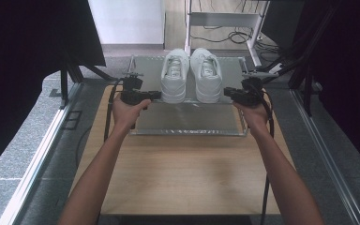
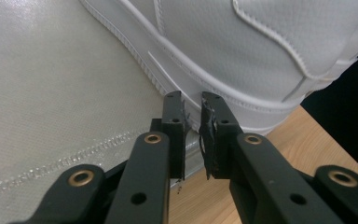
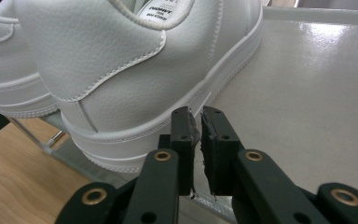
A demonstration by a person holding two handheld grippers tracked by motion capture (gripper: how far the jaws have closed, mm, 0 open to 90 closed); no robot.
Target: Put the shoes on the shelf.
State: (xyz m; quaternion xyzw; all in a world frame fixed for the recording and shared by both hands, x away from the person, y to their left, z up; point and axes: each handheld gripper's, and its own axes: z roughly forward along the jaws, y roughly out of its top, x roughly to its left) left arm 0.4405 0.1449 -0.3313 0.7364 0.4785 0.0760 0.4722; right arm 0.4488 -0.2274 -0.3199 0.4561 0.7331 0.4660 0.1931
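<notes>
Two white sneakers stand side by side on a grey-topped raised stand [image 1: 143,68], heels toward me. My left gripper [image 1: 158,95] sits at the stand's front edge beside the left sneaker [image 1: 174,75]. In the left gripper view its jaws [image 2: 192,100] are shut to a thin slit, tips against that sneaker's sole [image 2: 242,46] over the grey sheet [image 2: 51,93]. My right gripper [image 1: 226,92] mirrors it beside the right sneaker [image 1: 206,74]. Its jaws [image 3: 195,114] are shut at the sole of the right sneaker [image 3: 121,79], on the grey sheet [image 3: 307,93].
The stand rests at the far end of a wooden table [image 1: 183,173], whose near half is bare. A white metal frame [image 1: 225,18] and cables stand on the floor behind. Black curtains hang at both sides, and grey carpet flanks the table.
</notes>
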